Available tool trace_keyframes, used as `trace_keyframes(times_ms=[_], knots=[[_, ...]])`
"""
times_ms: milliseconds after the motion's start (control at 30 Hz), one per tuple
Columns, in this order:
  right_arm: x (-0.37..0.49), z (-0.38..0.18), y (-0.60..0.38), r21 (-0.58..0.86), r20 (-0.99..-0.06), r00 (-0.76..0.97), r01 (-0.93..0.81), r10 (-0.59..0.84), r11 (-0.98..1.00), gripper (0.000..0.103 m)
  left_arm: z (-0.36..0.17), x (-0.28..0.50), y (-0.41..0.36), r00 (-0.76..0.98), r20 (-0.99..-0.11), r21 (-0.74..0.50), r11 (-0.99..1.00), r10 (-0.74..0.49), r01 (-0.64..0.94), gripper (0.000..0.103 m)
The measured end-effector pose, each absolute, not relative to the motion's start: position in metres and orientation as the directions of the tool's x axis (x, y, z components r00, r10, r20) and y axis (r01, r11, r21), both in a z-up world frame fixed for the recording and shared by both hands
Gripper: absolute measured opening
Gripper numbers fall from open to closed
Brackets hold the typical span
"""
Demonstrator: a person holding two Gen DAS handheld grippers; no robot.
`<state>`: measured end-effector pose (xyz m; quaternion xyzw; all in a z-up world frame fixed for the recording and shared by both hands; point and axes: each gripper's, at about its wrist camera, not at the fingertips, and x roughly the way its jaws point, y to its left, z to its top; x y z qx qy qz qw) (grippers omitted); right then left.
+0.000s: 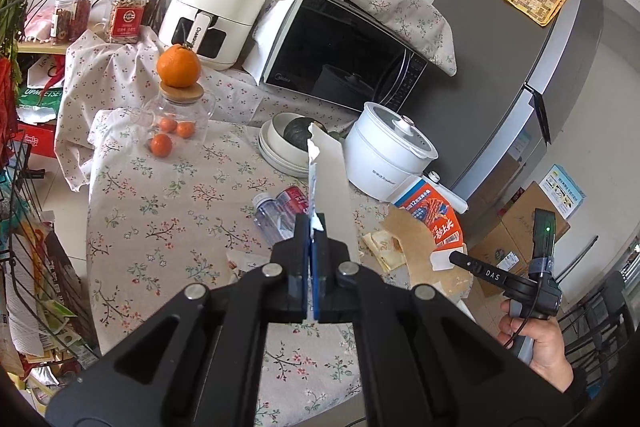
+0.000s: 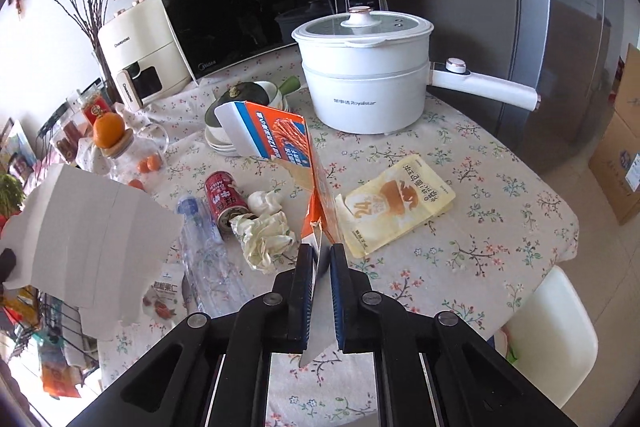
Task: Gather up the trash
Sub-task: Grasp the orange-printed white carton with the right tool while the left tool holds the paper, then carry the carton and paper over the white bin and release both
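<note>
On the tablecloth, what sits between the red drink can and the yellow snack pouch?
In the right wrist view, crumpled paper wads lie right of the red can; the orange carton held by the right gripper crosses before the yellow pouch.

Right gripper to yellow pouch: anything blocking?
Nothing on the table lies between the right gripper and the yellow pouch, just ahead to its right. But the jaws are already shut on the torn orange carton, whose edge overlaps the pouch's left corner in the right wrist view.
</note>
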<state>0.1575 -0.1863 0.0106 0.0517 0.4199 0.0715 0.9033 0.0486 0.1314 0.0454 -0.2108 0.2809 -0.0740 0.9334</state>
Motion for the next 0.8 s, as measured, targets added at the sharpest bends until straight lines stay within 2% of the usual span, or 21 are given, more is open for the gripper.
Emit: trace_keyframes(times_ms=[533, 800], knots=[[0.094, 0.016, -0.336, 0.119, -0.778, 0.628, 0.109, 0.025, 0.987, 0.009, 0.034, 0.068, -0.024, 0.676, -0.543, -0.401, 0.861, -0.498, 0.312, 0.001], [0.064, -0.005, -0.403, 0.121, -0.825, 0.565, 0.207, -0.018, 0.971, 0.01, 0.012, 0.067, -0.116, 0.572, -0.587, -0.359, 0.817, -0.574, 0.451, 0.001]])
